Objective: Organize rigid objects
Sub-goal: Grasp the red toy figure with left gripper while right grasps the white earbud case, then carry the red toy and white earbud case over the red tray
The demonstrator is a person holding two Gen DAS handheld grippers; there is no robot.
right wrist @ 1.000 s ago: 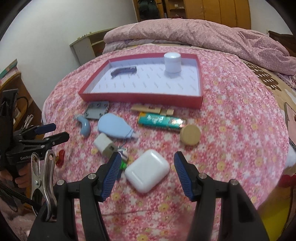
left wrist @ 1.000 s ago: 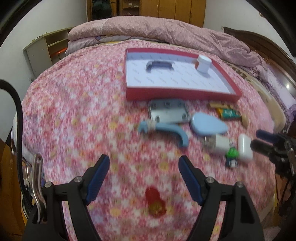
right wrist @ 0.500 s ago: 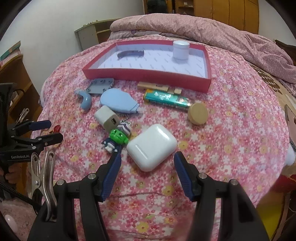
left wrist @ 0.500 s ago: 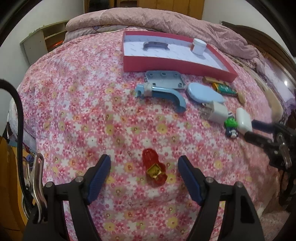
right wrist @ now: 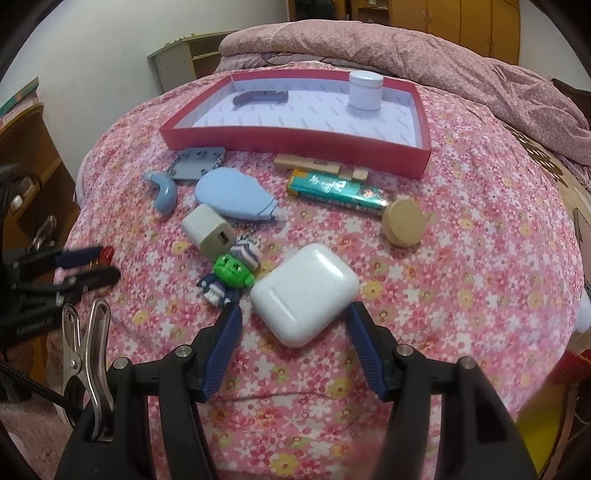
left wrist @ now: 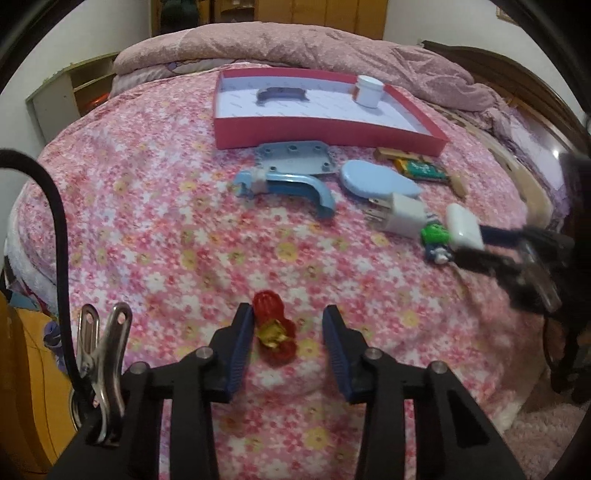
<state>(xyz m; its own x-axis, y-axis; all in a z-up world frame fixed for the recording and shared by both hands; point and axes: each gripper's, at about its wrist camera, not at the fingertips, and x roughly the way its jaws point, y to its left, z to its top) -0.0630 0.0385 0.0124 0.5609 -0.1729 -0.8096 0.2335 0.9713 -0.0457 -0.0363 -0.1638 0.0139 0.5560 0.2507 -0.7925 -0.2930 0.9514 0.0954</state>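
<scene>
Left wrist view | my left fingers (left wrist: pixel 287 325) have just been closing around the red toy (left wrist: pixel 275 334) on the bed, right pad not yet touching | right fingers (right wrist: pixel 293 323) open, straddling the white earbud case (right wrist: pixel 304 293) | both bound for the red tray (left wrist: pixel 325 133)

Glossy white plastic earbud case (right wrist: pixel 304 293); translucent red plastic toy (left wrist: pixel 275 334); matt wooden disc (right wrist: pixel 402 222); shiny foil wrapper (right wrist: pixel 338 191); soft floral cotton bedspread (right wrist: pixel 461 266); red cardboard tray (right wrist: pixel 295 138).

A home bedroom: floral-sheeted bed (left wrist: pixel 147 221), wooden wardrobe (right wrist: pixel 461 22).
</scene>
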